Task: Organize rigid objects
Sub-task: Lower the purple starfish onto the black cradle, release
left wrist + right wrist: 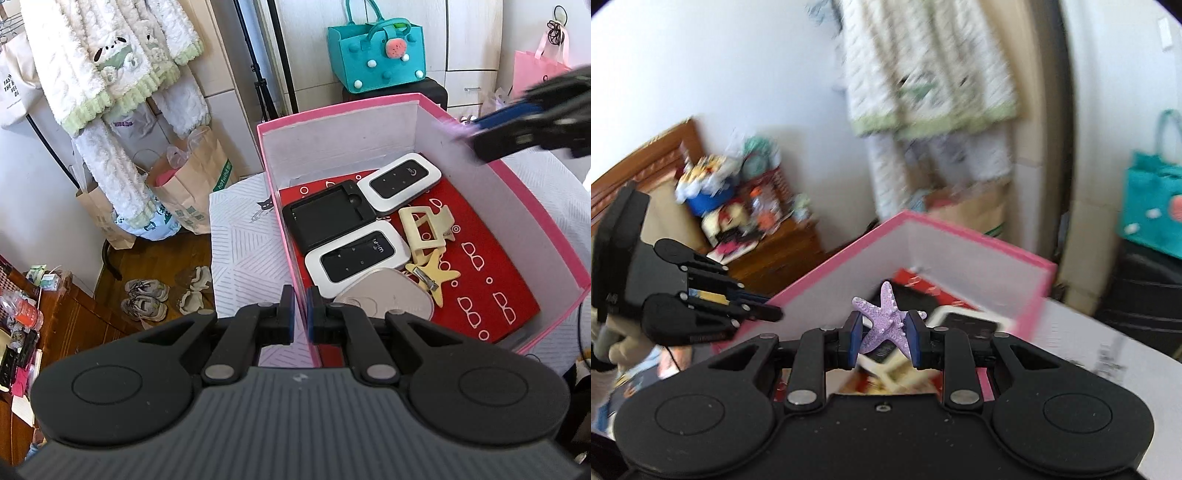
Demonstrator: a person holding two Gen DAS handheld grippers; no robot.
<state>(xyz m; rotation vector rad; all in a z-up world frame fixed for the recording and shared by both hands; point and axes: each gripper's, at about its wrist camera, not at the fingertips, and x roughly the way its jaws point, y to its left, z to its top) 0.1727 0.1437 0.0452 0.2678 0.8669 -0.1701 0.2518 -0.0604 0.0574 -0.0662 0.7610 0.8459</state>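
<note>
A pink box [546,221] with a red patterned lining stands on a white-clothed table. In it lie two white-and-black wifi routers [400,182] [356,254], a black case [325,216], a cream claw clip [424,229], a yellow starfish clip [437,275] and a beige rounded item [388,295]. My left gripper [301,314] is shut on the box's near left wall; it shows at that wall [772,314] in the right wrist view too. My right gripper [884,332] is shut on a purple starfish clip [884,317] above the box's edge [849,266]. It appears blurred [476,133] at the box's far right.
A teal felt bag [376,55] sits behind the box and a pink bag [535,70] at far right. Fleece clothing [110,74] hangs at left over paper bags [192,184]. Shoes [147,295] lie on the floor beside a cluttered wooden cabinet [22,314].
</note>
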